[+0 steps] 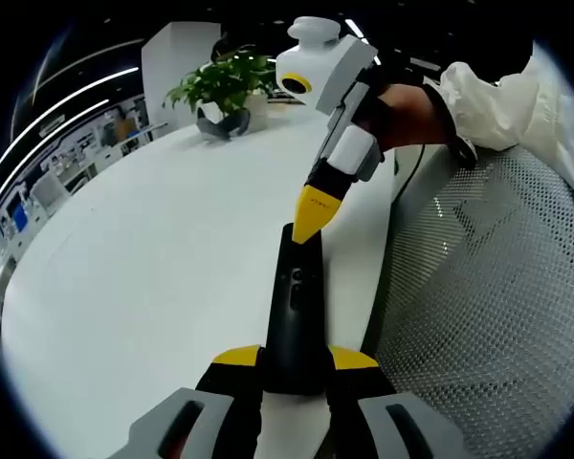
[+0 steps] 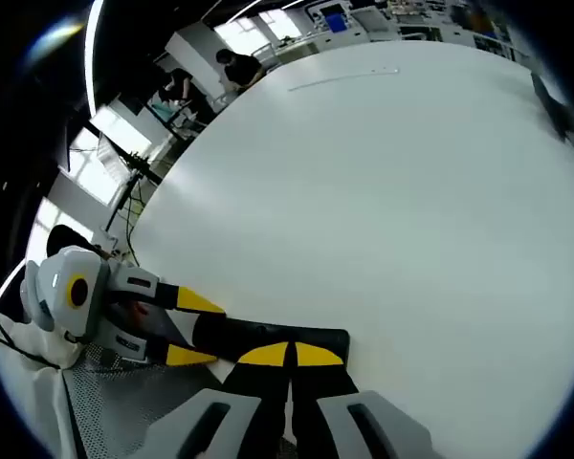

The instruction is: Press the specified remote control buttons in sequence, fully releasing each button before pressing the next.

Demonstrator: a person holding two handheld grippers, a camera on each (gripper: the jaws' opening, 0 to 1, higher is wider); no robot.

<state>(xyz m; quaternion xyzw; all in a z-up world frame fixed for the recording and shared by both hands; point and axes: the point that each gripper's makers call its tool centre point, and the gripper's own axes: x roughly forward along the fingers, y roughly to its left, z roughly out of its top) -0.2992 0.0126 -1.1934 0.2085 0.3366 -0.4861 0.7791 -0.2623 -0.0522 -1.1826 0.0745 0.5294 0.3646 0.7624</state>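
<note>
Left gripper clamps remote near end; right gripper jaws together, tips on it; rigid, light, slick

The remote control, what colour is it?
Black. The remote control shows best in the left gripper view, lying on the white table, held at its near end by the left gripper.

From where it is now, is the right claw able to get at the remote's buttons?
Probably yes. The right claw is shut, its tip at the far end of the black remote, which the left claw grips over the white table. Nothing lies between them.
</note>
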